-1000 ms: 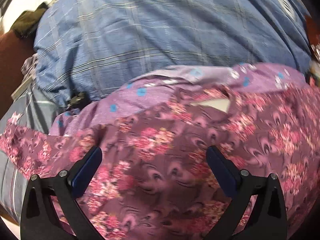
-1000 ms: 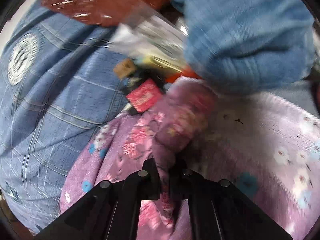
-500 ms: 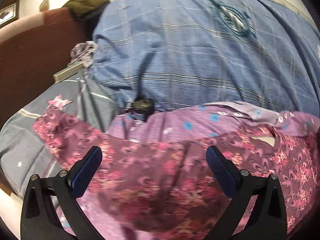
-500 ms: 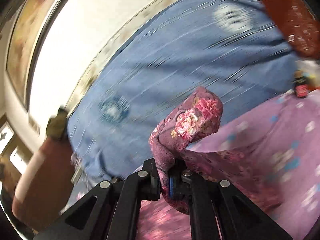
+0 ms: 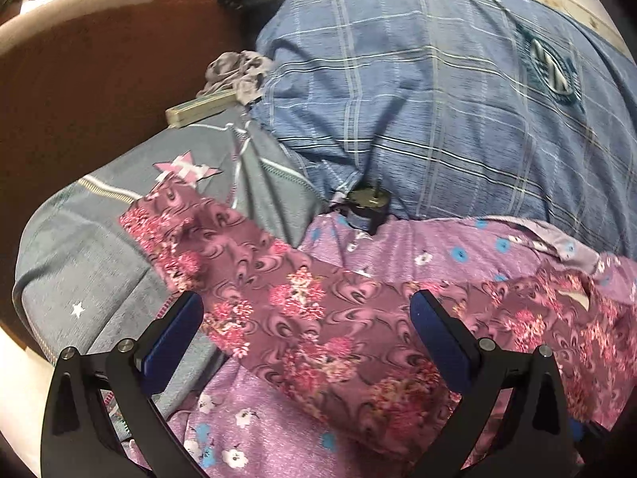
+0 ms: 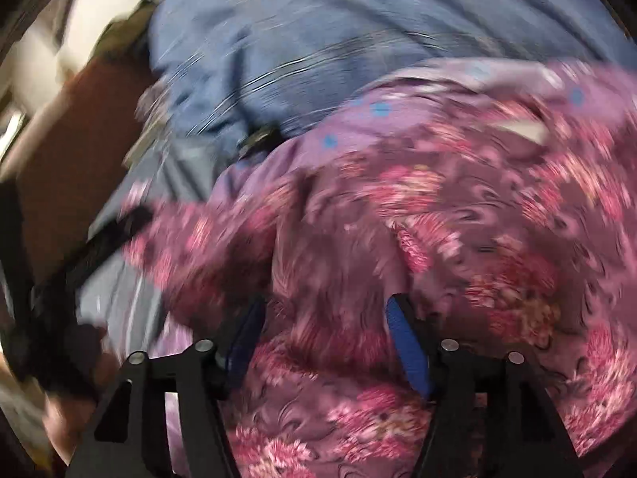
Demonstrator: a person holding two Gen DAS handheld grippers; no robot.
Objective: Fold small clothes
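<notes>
A small maroon garment with pink flowers (image 5: 318,318) lies spread on a lilac flowered sheet (image 5: 254,430), one narrow part reaching left over a grey cover. My left gripper (image 5: 306,326) is open and empty, its blue pads just above the garment. In the blurred right wrist view the same garment (image 6: 438,239) fills the frame. My right gripper (image 6: 324,334) is open, its blue pads either side of a raised fold of the cloth, not closed on it.
A blue plaid quilt (image 5: 438,99) is piled behind the garment. A grey star-print cover (image 5: 79,263) lies at left, against a brown headboard (image 5: 79,87). A small dark round object (image 5: 364,207) sits at the quilt's edge.
My right gripper has let go of the maroon garment and opened; the cloth now lies down over the sheet. My left gripper has backed off and swung left, staying open.
</notes>
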